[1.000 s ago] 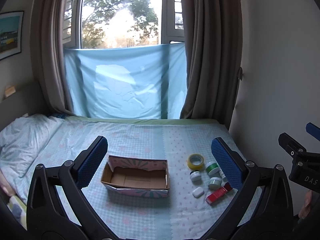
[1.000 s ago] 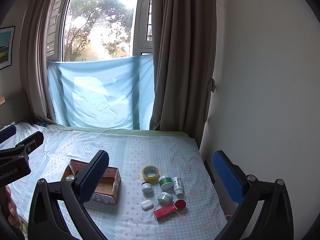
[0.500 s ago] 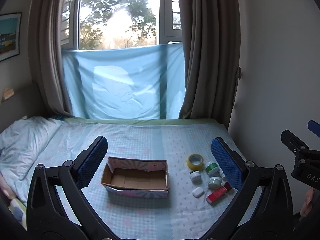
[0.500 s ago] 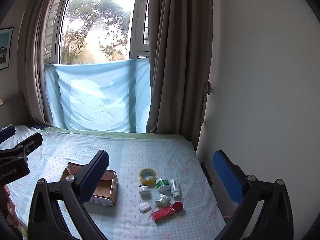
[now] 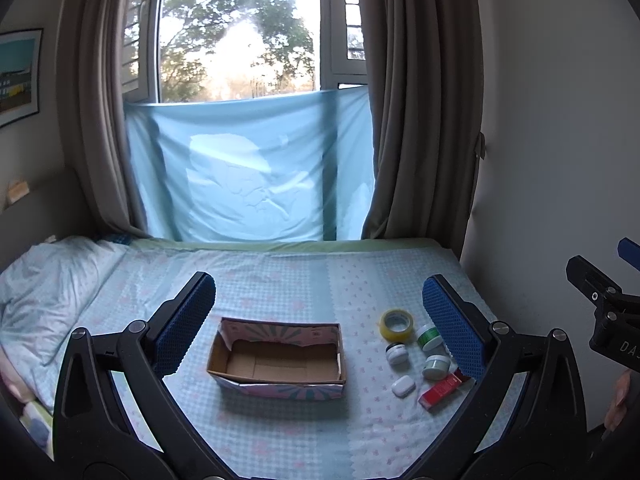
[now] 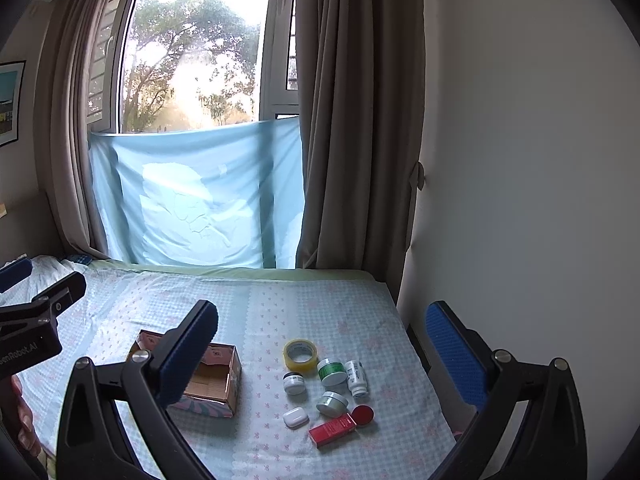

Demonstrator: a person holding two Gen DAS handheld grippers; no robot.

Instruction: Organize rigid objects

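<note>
**Q:** None of the items is in the box yet?

**A:** Correct. The cardboard box (image 5: 278, 360) sits on the bed (image 5: 280, 280) with its inside bare, so by my reading the sorting has not begun. To its right lies a loose cluster: a roll of yellow tape (image 6: 301, 354), a green-lidded jar (image 6: 332, 372), a small white bottle (image 6: 356, 377) on its side, a dark-lidded jar (image 6: 294, 383), a pale jar (image 6: 332, 403), a white earbud case (image 6: 296, 417), a red carton (image 6: 333, 429) and a red round lid (image 6: 363, 415) touching the carton's far end. All eight still need moving, if the box is the target.

**Q:** What are your grippers doing?

**A:** Your left gripper (image 5: 320, 320) hangs well above the box, jaws spread wide, holding nothing. Your right gripper (image 6: 322, 344) is likewise wide and unloaded, high over the cluster.

**Q:** What differs from a second ago?

**A:** Very little. Both views have tilted up slightly: more window shows, and the box and cluster sit a touch lower in frame. No item has shifted on the bed.
</note>
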